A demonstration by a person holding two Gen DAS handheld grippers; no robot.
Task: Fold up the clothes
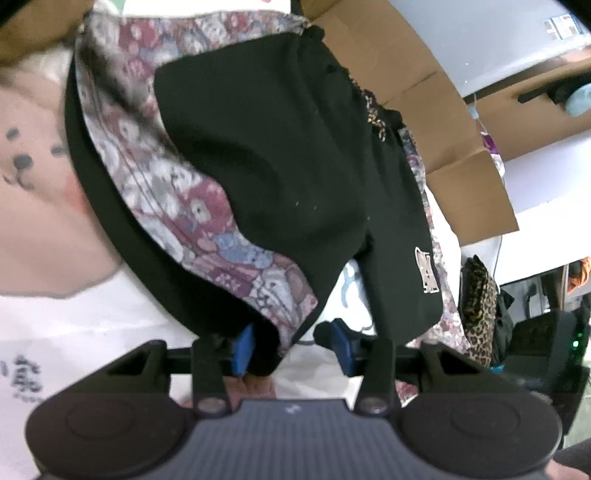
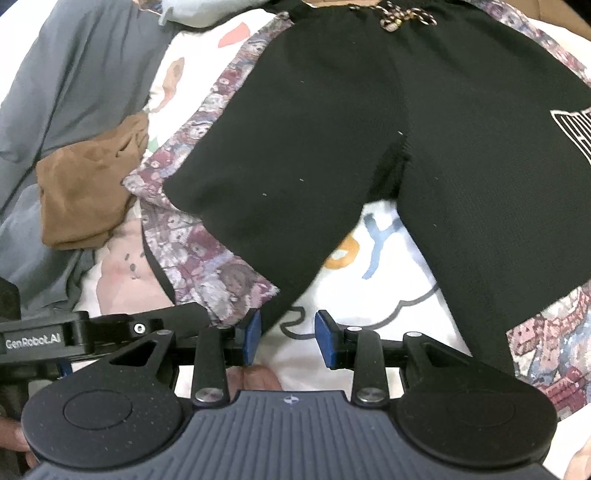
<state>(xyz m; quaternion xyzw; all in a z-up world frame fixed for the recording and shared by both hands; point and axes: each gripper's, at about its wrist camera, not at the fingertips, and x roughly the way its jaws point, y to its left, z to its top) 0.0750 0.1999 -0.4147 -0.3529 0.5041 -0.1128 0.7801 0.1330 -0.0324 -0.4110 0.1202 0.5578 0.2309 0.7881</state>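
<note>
A pair of black knit shorts with patterned maroon-and-blue side panels [image 2: 369, 122] lies spread on a white sheet printed with cartoon figures [image 2: 369, 295], waistband away from the person and both legs pointing back toward the two handheld tools. A small tan patch [image 1: 426, 270] sits near the hem of one leg, and a gold-and-black drawstring [image 2: 402, 16] curls at the waist.

The left gripper [image 1: 291, 345] is down at the hem corner of one leg. A fold of black cloth with its patterned panel hangs between the blue pads [image 1: 243, 349]; it lies against one pad while the other stands clear of it, so the jaws are apart, with the cloth between them but not clamped.

The right gripper [image 2: 288, 341] hovers just beside the same leg's hem, near the gap between the legs. Its jaws stand apart with only bare sheet between them, the hem touching or just brushing one pad's outer edge; I cannot tell which.

To one side, a crumpled brown cloth [image 2: 88, 192] rests on grey fabric [image 2: 74, 74]. Beyond the shorts are brown cardboard boxes [image 1: 424, 92], and a leopard-print garment [image 1: 478, 306] hangs near them.
</note>
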